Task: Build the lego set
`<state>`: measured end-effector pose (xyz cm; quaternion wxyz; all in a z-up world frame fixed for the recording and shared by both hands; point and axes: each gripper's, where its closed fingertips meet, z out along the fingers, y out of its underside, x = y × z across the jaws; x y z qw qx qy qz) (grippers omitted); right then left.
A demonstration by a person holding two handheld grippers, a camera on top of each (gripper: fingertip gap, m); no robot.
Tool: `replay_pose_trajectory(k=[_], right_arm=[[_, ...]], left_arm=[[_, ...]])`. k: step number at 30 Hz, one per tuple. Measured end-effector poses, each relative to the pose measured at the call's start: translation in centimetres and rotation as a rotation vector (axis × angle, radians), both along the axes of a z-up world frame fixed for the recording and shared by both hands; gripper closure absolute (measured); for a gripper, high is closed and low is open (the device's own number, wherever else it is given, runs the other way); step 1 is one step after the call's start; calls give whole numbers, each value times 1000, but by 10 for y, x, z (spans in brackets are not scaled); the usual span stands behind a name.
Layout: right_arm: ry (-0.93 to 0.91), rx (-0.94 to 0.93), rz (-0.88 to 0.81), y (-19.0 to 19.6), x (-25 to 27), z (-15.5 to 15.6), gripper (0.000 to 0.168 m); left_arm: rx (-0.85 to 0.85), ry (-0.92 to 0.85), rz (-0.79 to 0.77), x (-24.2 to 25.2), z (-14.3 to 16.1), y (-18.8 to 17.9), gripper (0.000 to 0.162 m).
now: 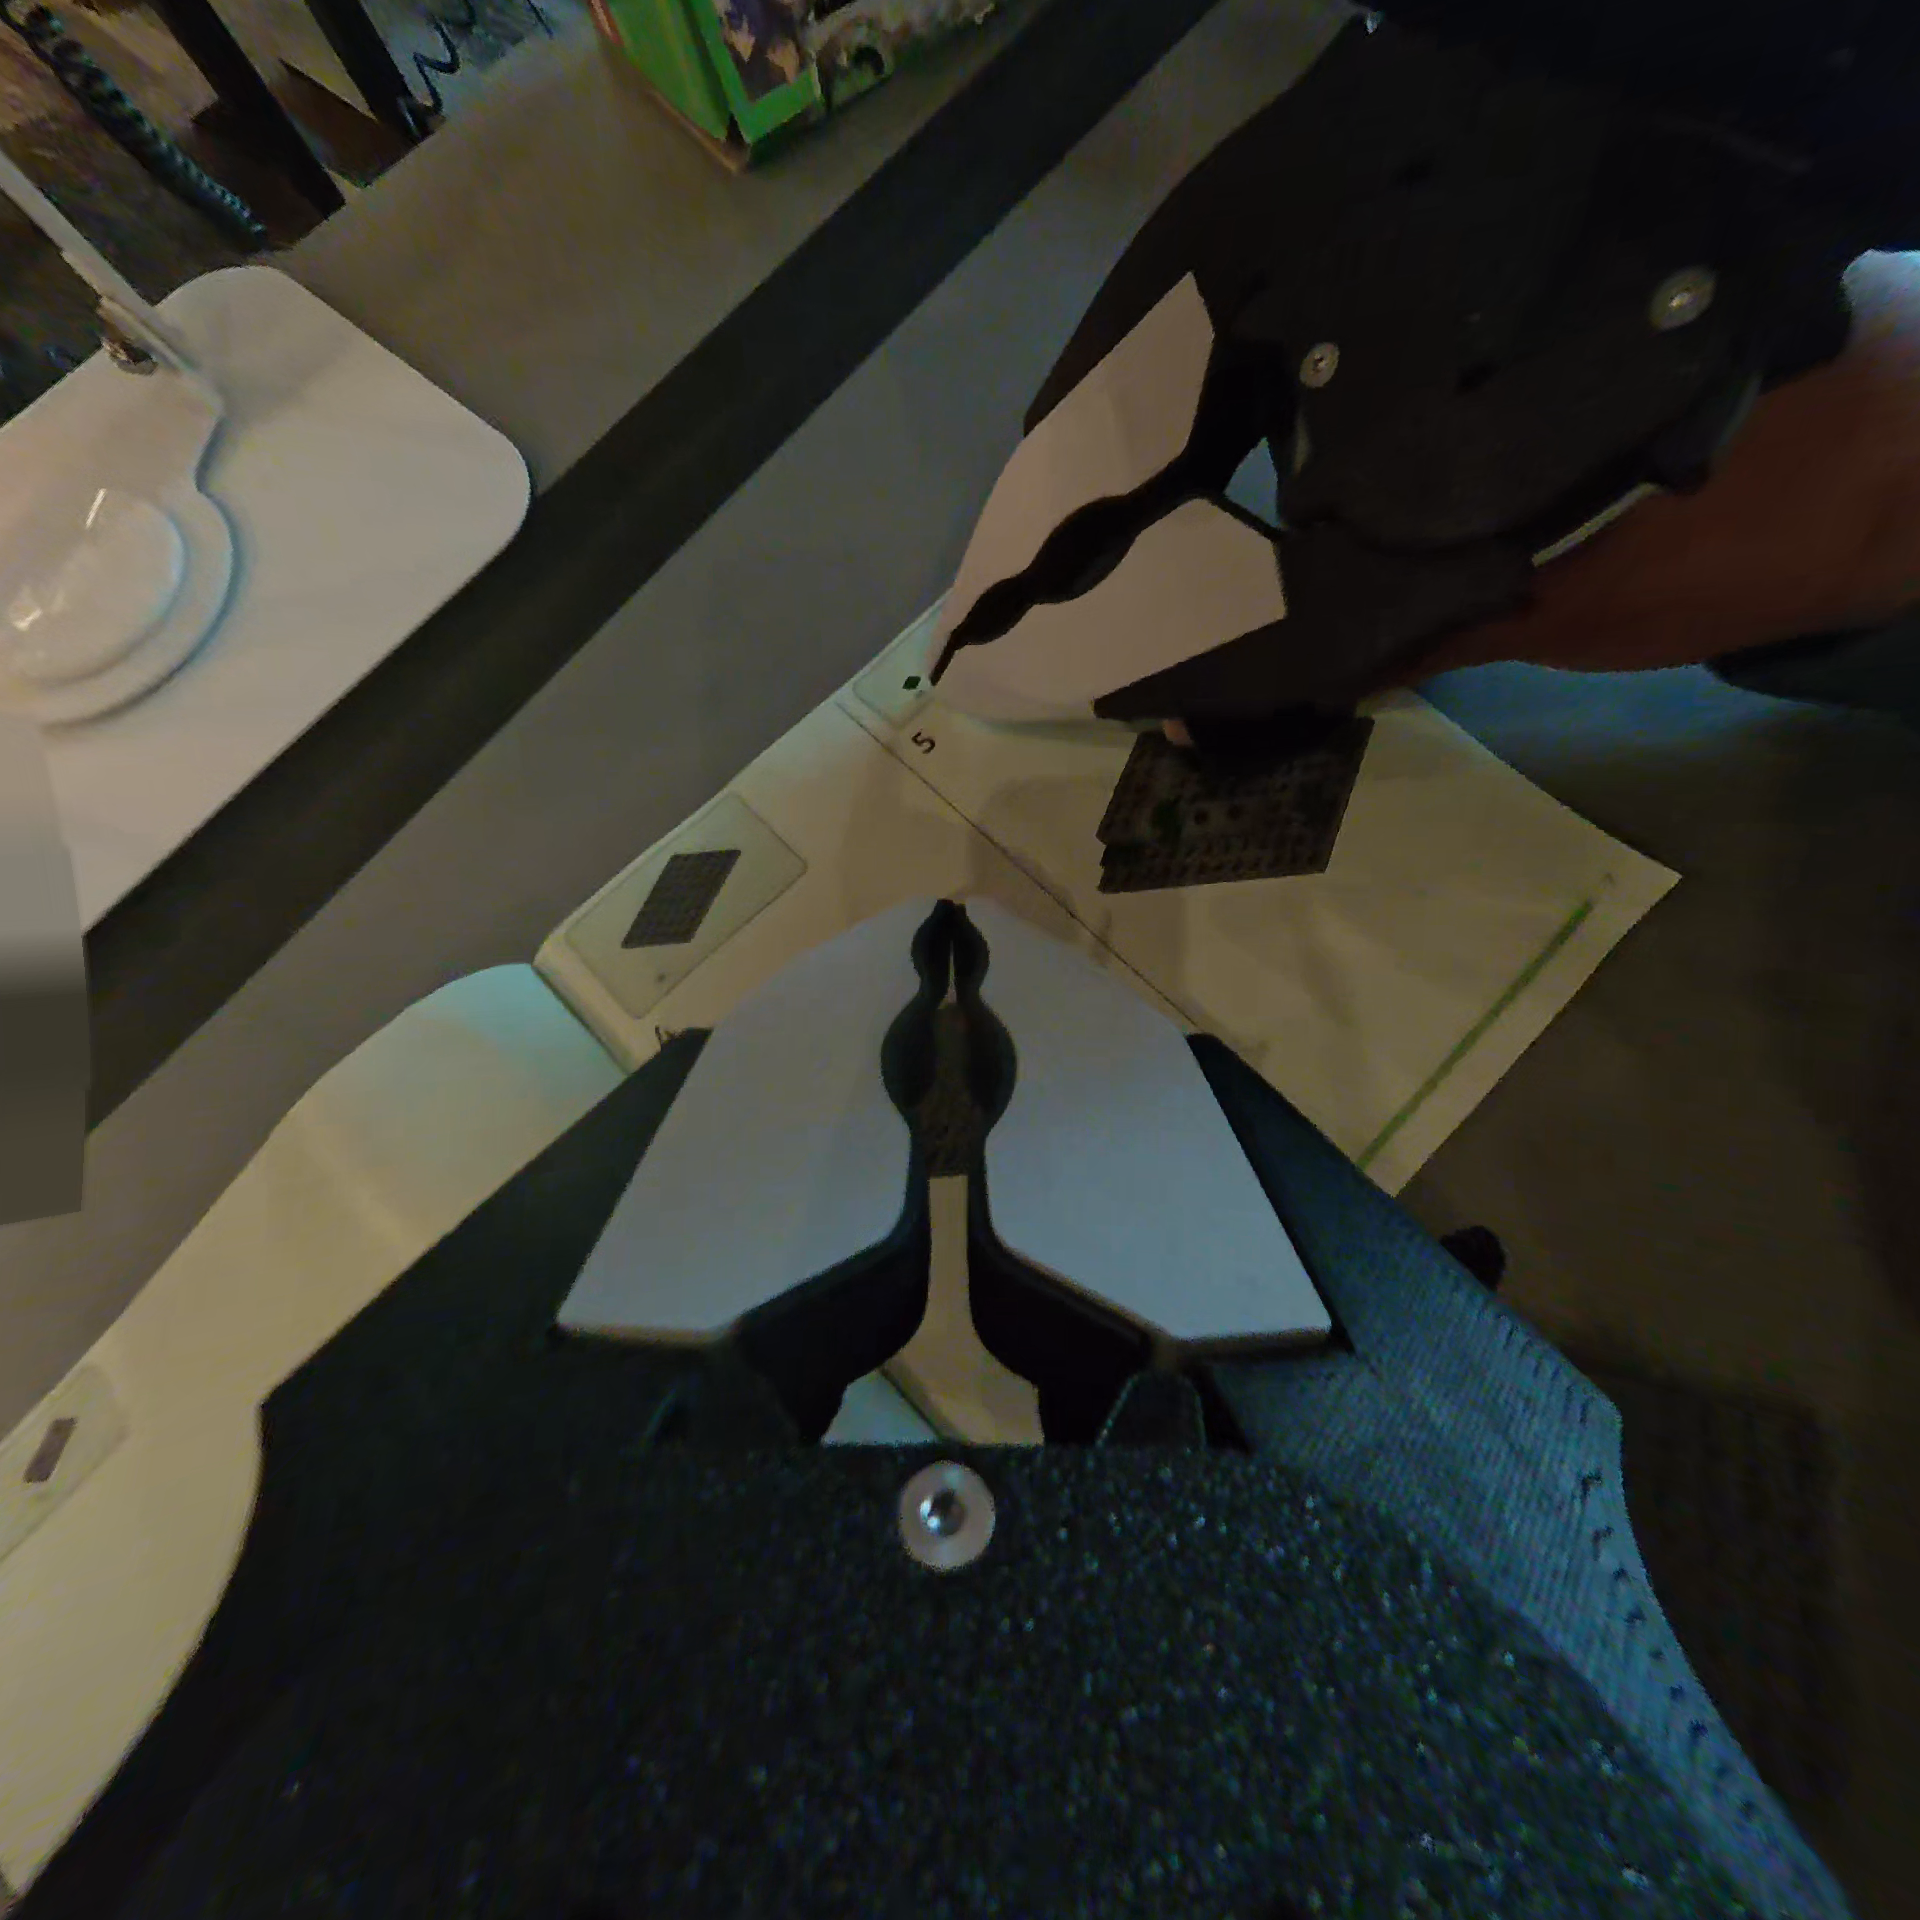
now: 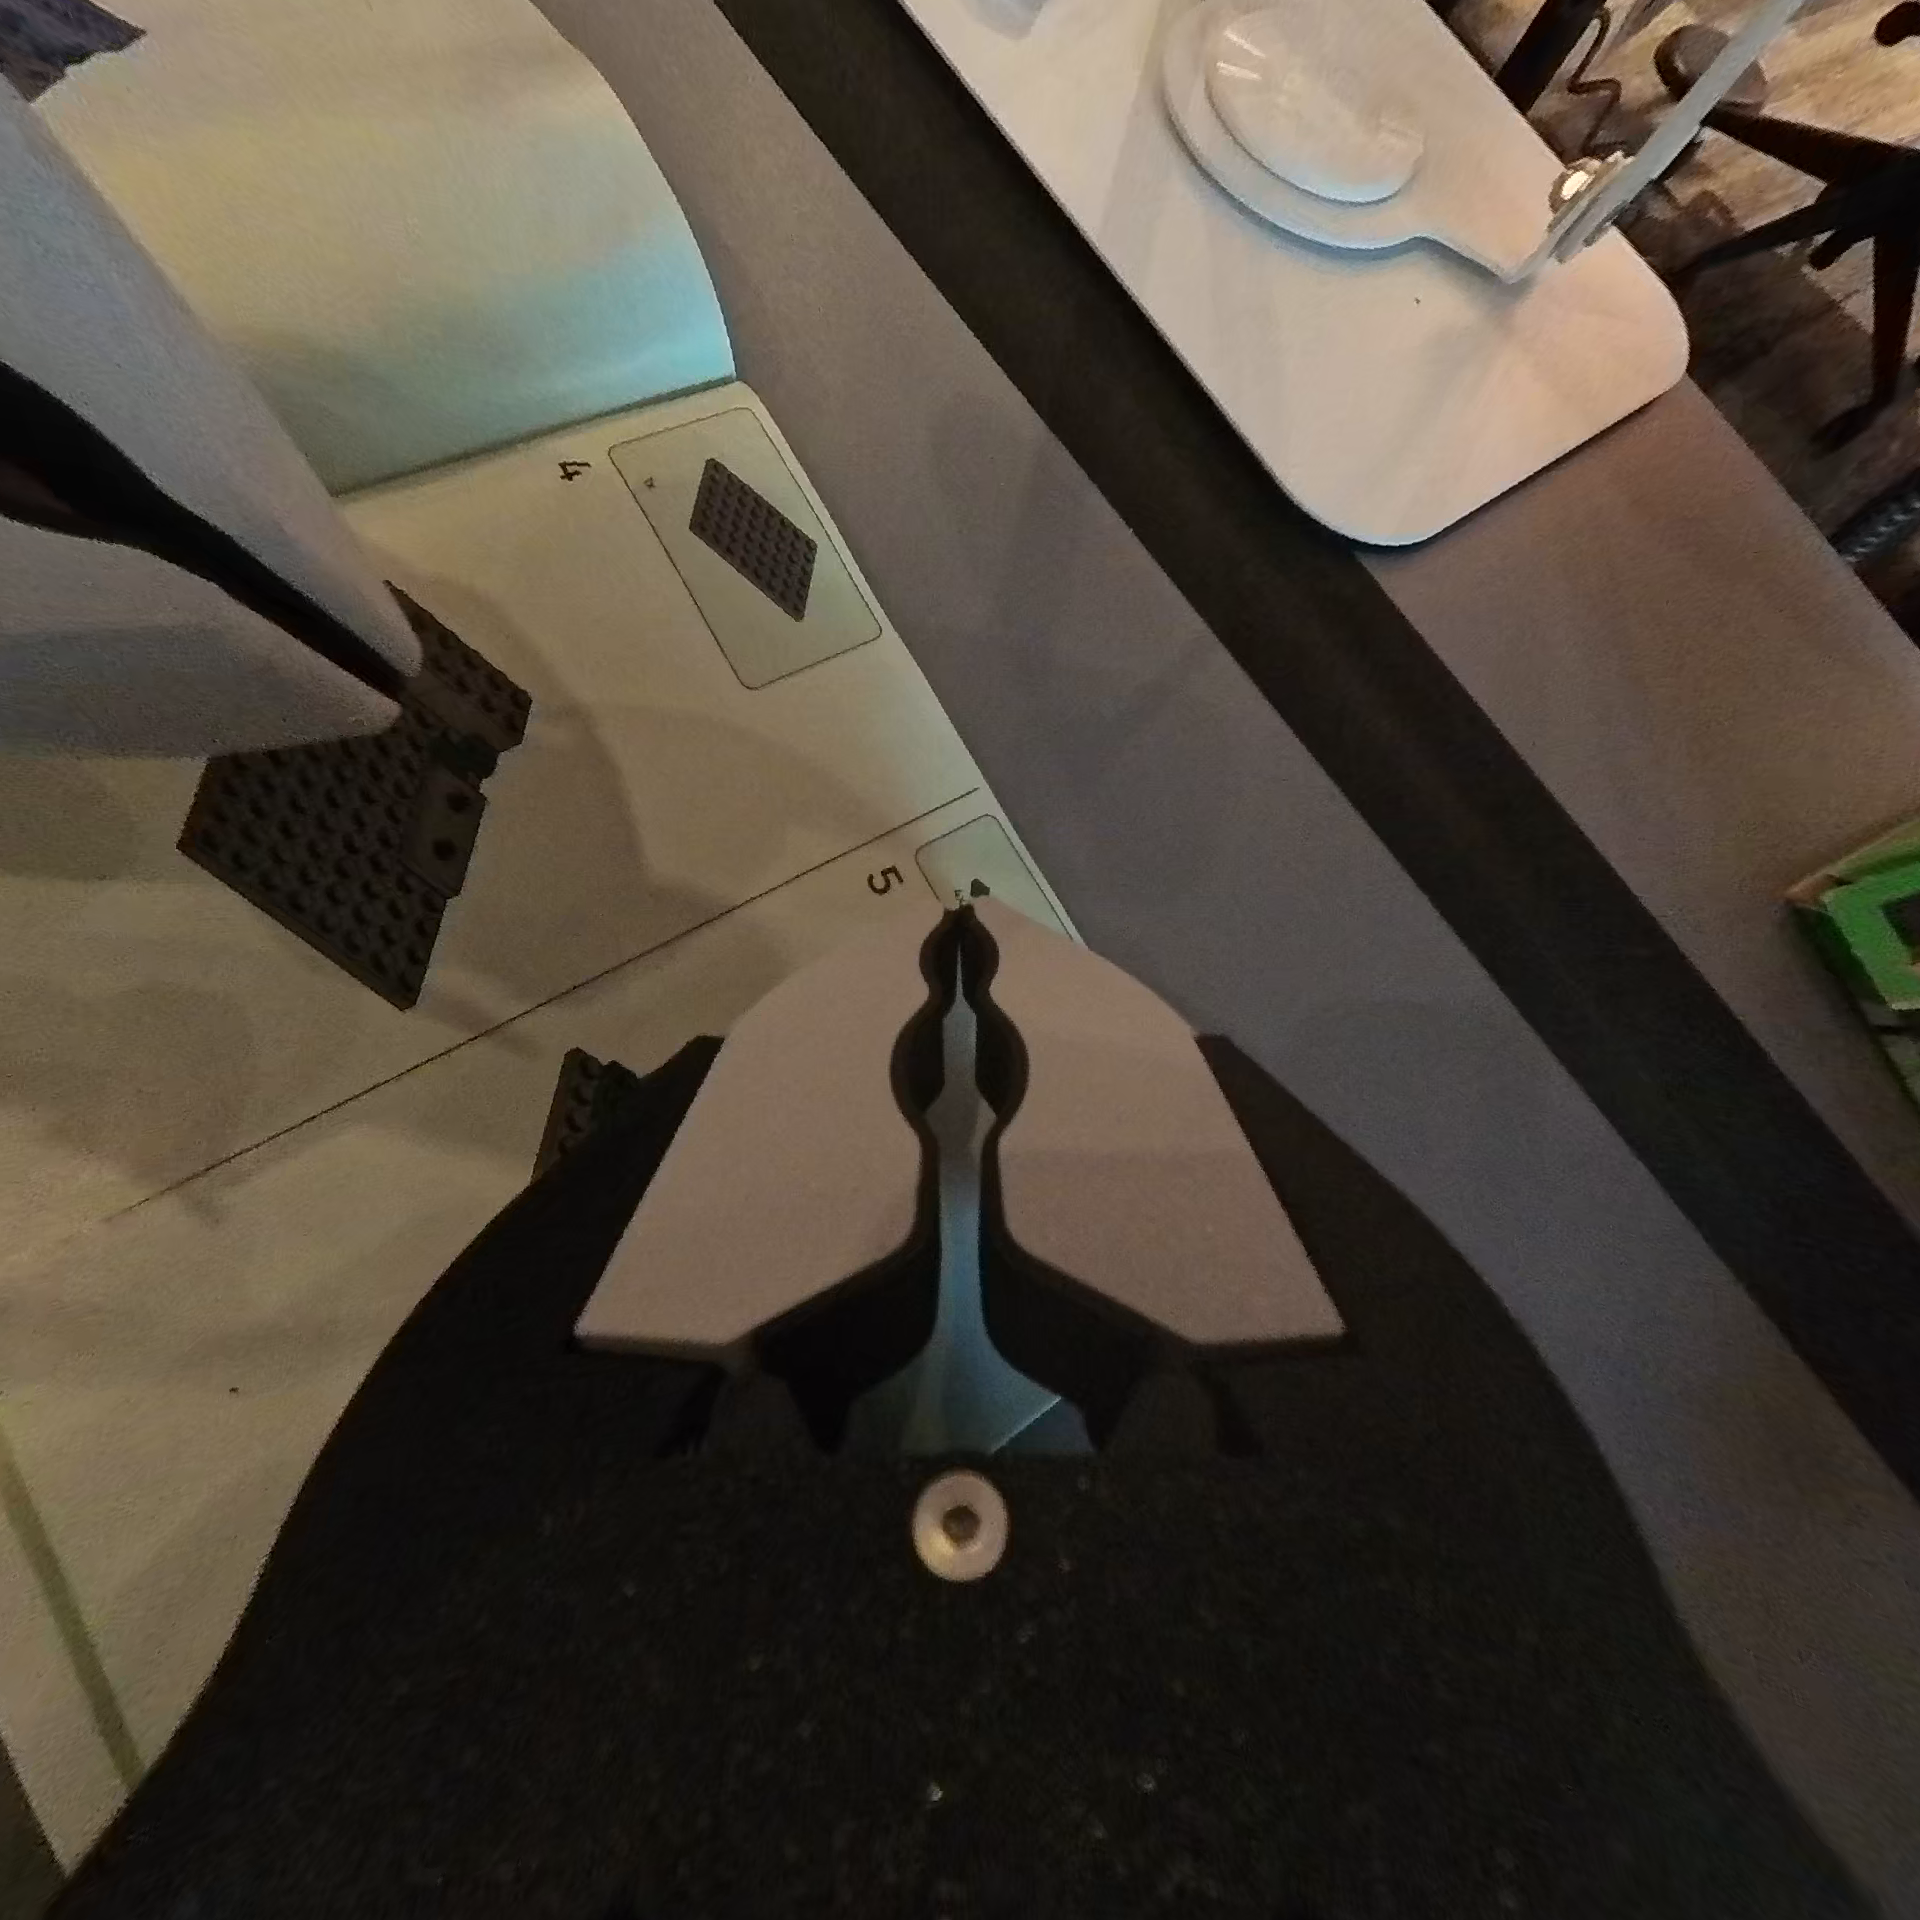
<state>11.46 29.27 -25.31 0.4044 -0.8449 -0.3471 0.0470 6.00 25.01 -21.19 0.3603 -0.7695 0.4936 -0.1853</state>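
No loose bricks in view, only the instruction booklet open on the counter; the dark studded plates look printed. Left gripper and right gripper rest their tips on the page, jaws pinched almost shut and empty. The paper looks light, floppy and slick, and the curled page would likely spring back. I'd pin it near the fold or lift it by an edge.

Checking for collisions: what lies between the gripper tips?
Past the plate at the left gripper, only bare manual page up to the right gripper; right wrist view.
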Motion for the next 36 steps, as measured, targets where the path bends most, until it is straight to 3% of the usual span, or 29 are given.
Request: replay_pose_trajectory(k=[23, 30, 36], right_arm=[[15, 36, 31, 0, -2, 4, 168], [54, 61, -36, -8, 25, 27, 168], [47, 40, -63, -9, 37, 19, 168]], left_arm=[[2, -13, 4, -1, 1, -1, 162], [0, -37, 8, -9, 5, -9, 162], [-8, -50, -14, -11, 7, -22, 162]])
